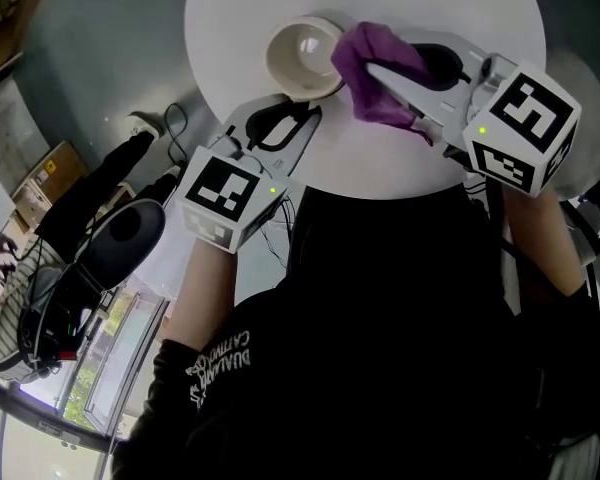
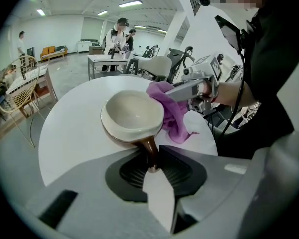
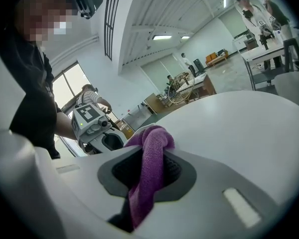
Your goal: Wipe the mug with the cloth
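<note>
Holding the mug by its handle on the left, with the cloth on the right meeting its side.
The left gripper (image 2: 152,167) has its jaws drawn nearly together on the mug's brown handle (image 2: 149,148). The right gripper (image 3: 148,156) is clamped on a bunched purple cloth (image 1: 378,66), and a loose fold touches the right side of the cream mug (image 2: 133,114). To wipe well, I judge the left grip should stay firm while the cloth is pressed flat and swept round the wall, fabric rather than jaw meeting the glaze. The mug sits on the round white table (image 1: 460,18) close to its near edge. Bare tabletop lies beyond and to the right, so sweep that way.
</note>
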### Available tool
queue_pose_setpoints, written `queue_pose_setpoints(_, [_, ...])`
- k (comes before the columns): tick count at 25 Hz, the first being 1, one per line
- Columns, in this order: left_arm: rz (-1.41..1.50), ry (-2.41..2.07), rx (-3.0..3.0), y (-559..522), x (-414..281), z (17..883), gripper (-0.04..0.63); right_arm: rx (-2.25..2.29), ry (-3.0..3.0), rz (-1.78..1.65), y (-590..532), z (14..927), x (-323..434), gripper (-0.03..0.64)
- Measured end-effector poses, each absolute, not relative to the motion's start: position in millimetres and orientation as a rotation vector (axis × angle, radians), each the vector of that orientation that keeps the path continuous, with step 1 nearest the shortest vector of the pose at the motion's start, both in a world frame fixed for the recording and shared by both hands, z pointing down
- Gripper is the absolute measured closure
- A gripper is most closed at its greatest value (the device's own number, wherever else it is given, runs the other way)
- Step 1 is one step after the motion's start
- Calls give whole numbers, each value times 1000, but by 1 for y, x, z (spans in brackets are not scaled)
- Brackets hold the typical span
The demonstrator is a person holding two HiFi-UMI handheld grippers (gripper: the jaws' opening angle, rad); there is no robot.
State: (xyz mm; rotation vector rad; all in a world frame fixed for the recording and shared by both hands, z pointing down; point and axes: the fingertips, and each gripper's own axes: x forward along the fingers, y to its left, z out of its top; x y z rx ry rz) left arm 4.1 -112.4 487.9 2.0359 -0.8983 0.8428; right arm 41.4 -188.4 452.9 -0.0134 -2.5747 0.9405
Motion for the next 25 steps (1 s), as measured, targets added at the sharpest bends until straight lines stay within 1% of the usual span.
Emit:
queue_pose_setpoints(11, [885, -789, 2099, -106, 10, 488, 518, 6, -2578, 818, -200, 454, 42, 558])
queue_pose_setpoints(17, [905, -731, 2132, -81, 32, 490, 517, 30, -2575, 775, -184, 456, 59, 558])
queue_pose_setpoints(25, [920, -681, 2149, -97, 15, 492, 514, 23, -2552, 710, -207, 459, 36, 558])
